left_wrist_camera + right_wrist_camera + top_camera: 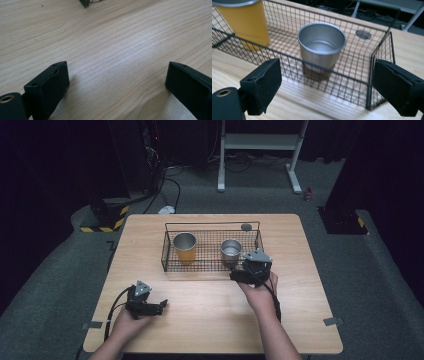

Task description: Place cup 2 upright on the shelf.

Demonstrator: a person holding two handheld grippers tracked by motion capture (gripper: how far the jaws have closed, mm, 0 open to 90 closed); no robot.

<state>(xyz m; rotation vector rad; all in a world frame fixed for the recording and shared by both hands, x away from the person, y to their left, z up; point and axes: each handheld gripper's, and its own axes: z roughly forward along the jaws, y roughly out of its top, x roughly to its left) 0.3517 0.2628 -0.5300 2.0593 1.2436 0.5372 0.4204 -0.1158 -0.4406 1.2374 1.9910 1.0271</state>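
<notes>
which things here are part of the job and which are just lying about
In the job:
silver cup, upright in the basket
wire basket
right gripper, jaws open, facing the silver cup through the basket's near wall

Lying about:
yellow cup, upright at the basket's left end
left gripper, open over bare table
round hole in the tabletop

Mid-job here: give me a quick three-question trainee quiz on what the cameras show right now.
1. True or false: the silver cup stands inside the wire basket.
2. Which claw is nearest the basket? A) left claw B) right claw
3. Fill in: the cup beside the silver one is ____ in colour.

Key:
1. True; it stands upright on the basket floor.
2. B; the right claw is open at the basket's near wall, while the left claw is open over bare table.
3. Yellow; the yellow cup.
</notes>
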